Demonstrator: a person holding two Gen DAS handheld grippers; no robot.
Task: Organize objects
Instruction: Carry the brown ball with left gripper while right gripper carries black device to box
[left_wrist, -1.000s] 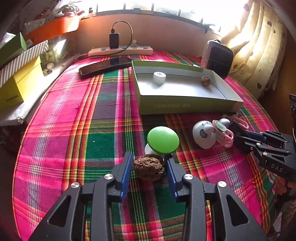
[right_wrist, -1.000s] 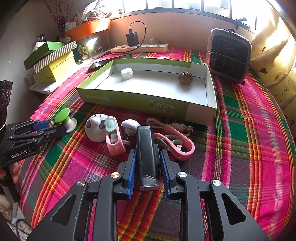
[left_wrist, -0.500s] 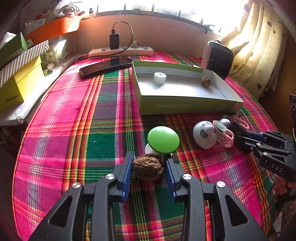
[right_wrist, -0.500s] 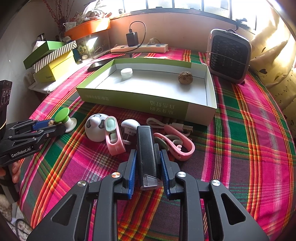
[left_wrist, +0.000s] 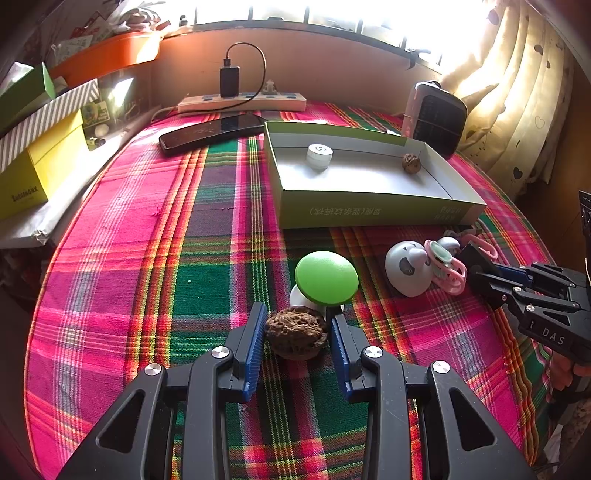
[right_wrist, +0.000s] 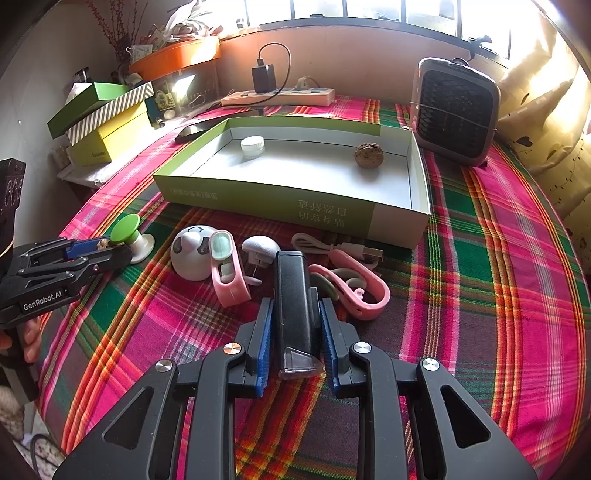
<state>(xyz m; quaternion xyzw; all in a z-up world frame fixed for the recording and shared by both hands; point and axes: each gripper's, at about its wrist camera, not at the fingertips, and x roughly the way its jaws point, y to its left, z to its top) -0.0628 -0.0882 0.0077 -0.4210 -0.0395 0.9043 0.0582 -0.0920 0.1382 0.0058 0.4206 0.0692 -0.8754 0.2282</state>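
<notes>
**Two grips on the plaid cloth, the box waits behind**

At the bottom centre of my left view, my left gripper (left_wrist: 297, 332) has its blue pads closed narrow on a brown walnut (left_wrist: 296, 336), which sits on the plaid tablecloth (left_wrist: 155, 280). Just behind the walnut stands a green mushroom-shaped toy (left_wrist: 326, 277), touching it or nearly so; I cannot tell which.

At the bottom centre of my right view, my right gripper (right_wrist: 295, 326) holds a black rectangular device (right_wrist: 294, 306) between its pads, its clear tip pointing toward the camera. Beside it, to the left, lie a pink clip-like item (right_wrist: 228, 271) and a white round panda-faced toy (right_wrist: 192, 256). To the right lies a pink curved band (right_wrist: 364, 286) with a white cable (right_wrist: 321, 247) behind.

Farther back, in the middle of the frame, is the open green box (right_wrist: 280, 206). Inside it, a white cap (right_wrist: 253, 146) is at the left and a second walnut (right_wrist: 368, 155) at the right. Behind the box, at the upper right, stands a small dark fan (right_wrist: 458, 110); at the upper centre a power strip (right_wrist: 280, 96) lies by the wall.
</notes>
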